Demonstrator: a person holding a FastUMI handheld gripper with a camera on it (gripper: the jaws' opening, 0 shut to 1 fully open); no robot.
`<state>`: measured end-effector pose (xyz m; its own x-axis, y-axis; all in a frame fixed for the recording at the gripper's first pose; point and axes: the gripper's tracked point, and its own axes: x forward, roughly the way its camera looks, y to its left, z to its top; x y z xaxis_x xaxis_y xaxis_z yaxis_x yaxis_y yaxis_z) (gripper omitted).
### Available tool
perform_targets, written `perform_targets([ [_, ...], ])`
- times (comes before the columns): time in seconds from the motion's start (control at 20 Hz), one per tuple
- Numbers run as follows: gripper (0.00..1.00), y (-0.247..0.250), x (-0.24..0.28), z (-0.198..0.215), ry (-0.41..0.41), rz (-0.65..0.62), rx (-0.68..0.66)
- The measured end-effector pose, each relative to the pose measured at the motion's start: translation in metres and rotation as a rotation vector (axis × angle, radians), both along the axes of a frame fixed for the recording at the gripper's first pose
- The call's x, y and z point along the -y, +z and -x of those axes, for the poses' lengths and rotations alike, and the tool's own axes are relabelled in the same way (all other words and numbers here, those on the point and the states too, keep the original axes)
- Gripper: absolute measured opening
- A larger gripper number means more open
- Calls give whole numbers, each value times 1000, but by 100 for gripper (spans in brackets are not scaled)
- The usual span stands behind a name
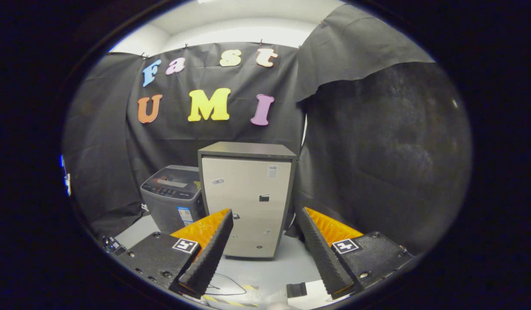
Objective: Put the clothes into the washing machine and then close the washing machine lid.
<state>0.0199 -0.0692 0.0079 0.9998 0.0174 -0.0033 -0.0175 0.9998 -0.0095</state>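
A dark grey top-loading washing machine (173, 196) stands on the floor beyond my left finger, its lid lying flat and shut over the control panel. No clothes are in sight. My gripper (263, 215) is open, held well back from the machine, with nothing between its fingers. Through the gap between the fingers I see a tall light-coloured cabinet.
The light-coloured cabinet (246, 200) with a dark top stands right beside the washing machine, on its right. The pale floor (265, 269) runs in front of both, with a thin cable (224, 286) and a small black block (296, 289) near my fingers. Black cloth walls close in behind and to the right.
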Motion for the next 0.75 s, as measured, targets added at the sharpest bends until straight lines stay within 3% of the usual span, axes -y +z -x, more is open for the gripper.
perform_targets([
  [0.75,98,0,-3,11,13,-2,5],
])
